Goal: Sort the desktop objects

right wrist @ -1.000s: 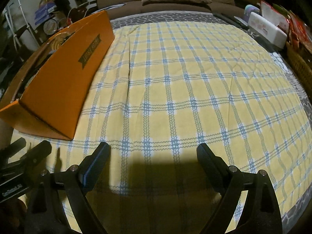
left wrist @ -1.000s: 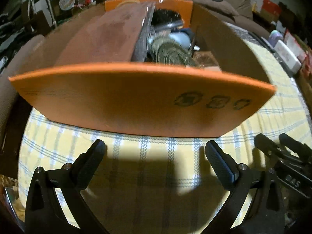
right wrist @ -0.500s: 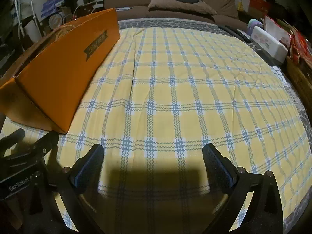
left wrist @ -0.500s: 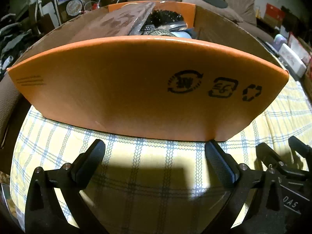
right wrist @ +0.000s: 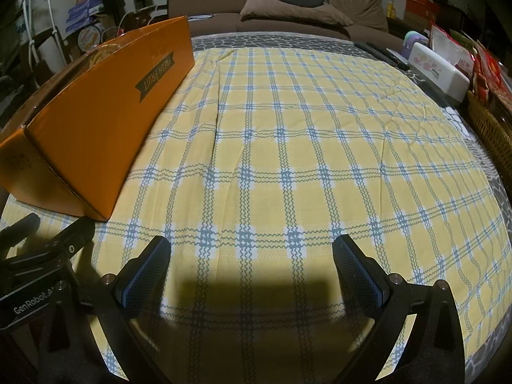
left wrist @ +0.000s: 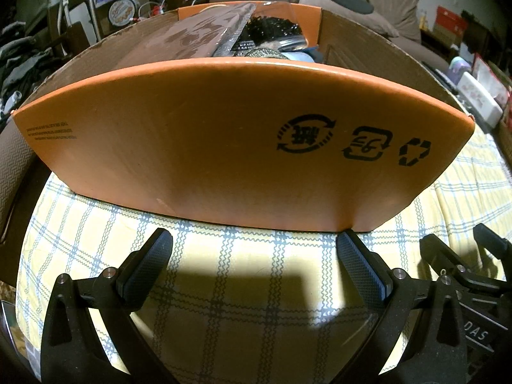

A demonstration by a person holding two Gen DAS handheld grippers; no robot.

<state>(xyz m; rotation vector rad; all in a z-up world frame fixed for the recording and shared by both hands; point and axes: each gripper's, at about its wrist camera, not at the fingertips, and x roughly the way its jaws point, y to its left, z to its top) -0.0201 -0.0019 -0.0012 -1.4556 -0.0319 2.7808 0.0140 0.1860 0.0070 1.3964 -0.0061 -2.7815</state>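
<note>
Orange cardboard is forming the box (left wrist: 224, 147) that is holding the task's objects; it is standing on the yellow checked cloth (right wrist: 288, 160) covering the surface, just beyond the left hand-held gripper (left wrist: 252, 249). Nearest the box's front wall, that gripper's jaws are standing wide apart with nothing between them, its right fingertip lying close to the lower right corner of the wall. To the right of the box, the right hand-held gripper (right wrist: 251, 249) is hovering over bare cloth, jaws having just been opening to their widest and gripping nothing.

Inside the box, beyond the front wall, a brown flap (left wrist: 198, 35), a dark crinkled item (left wrist: 272, 27) and a woven-looking round item (left wrist: 262, 52) are showing; what they are cannot be told.

Handling judgement: the walls are looking thin and stiff but crushable, so pinching one wall at its top rim near a corner is advisable. The contents are probably light and mixed; the crinkled item may be slipping under the pads. Lifting each from above is likely safest.
</note>
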